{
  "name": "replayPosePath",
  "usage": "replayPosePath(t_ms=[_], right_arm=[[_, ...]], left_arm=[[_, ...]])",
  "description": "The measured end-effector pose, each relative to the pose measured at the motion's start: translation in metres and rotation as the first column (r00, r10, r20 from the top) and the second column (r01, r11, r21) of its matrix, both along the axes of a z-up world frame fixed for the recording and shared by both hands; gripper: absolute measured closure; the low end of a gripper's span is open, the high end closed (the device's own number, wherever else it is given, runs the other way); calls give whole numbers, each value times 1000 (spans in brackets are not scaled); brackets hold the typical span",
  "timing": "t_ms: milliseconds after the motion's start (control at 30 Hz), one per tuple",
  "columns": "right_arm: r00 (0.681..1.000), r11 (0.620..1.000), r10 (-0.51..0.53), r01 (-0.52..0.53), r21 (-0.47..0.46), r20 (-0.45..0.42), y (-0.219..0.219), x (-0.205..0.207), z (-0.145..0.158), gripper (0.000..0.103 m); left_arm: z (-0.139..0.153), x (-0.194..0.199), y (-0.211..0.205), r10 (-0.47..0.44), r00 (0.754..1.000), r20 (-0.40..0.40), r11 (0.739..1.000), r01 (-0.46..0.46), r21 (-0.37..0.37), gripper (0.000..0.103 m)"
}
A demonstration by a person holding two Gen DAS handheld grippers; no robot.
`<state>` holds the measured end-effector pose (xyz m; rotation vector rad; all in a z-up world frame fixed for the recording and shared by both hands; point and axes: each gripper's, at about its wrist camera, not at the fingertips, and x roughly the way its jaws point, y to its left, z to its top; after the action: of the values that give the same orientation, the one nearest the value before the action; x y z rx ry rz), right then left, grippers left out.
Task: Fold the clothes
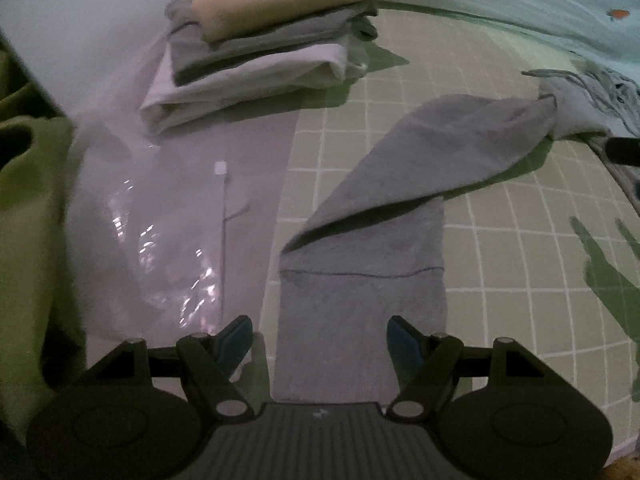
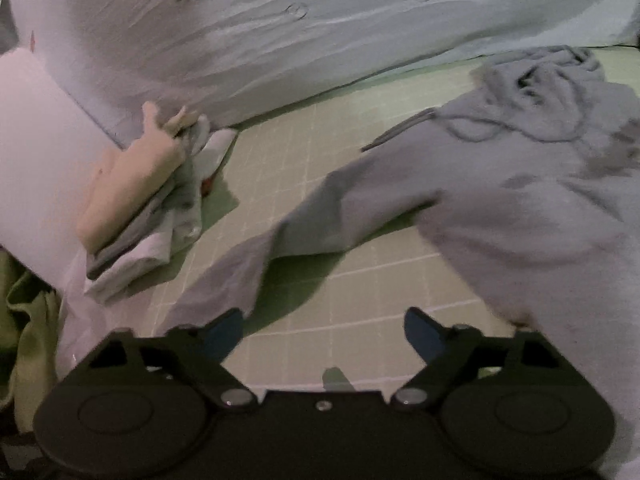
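Observation:
A grey hoodie (image 2: 532, 200) lies spread on the green checked sheet (image 2: 360, 280), hood and drawstring at the far right. Its long sleeve (image 1: 380, 240) runs toward my left gripper (image 1: 320, 340), which is open with the cuff lying between and below its blue-padded fingers (image 1: 236, 338). My right gripper (image 2: 324, 332) is open and empty, hovering above the sheet between the sleeve (image 2: 280, 248) and the hoodie's body. A stack of folded clothes (image 1: 260, 52), beige on top, then grey, then white, sits at the back left.
A clear plastic bag (image 1: 168, 220) lies left of the sleeve. Green fabric (image 1: 28, 200) bunches at the far left. A pale blue carrot-print quilt (image 2: 320, 32) borders the back. In the right wrist view the folded stack (image 2: 160, 216) looks stretched and blurred.

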<state>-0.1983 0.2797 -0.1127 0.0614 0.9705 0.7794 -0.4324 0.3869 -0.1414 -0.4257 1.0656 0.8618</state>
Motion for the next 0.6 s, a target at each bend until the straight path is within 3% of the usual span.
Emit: replayPosePath(t_ms=[100,267,467,567,600], right_arm=[[1000,1000,7,-7,6,-27,16,0,-3,37],[999,998,43,-41,38,-32,39,-2,-8,39],[994,997,66,-62,47,-82,67,8,-19,60],[992,996,73,-68,50,-108,75,15,-25,82],[990,996,76,-70,54,-115,76,17,-27,96]], left_arm=[[-3,1,7,-11,1000,17,1000,12,-7,28],[-3,3,18,-30,999,34,999,31,-20,28],[-4,3,25,-57,997,56,997,59,-48,29],[-5,-3,29,-43,994,96,996,50,-75,37],[-5,-4,29,-39,994,100,996,47,-71,39]])
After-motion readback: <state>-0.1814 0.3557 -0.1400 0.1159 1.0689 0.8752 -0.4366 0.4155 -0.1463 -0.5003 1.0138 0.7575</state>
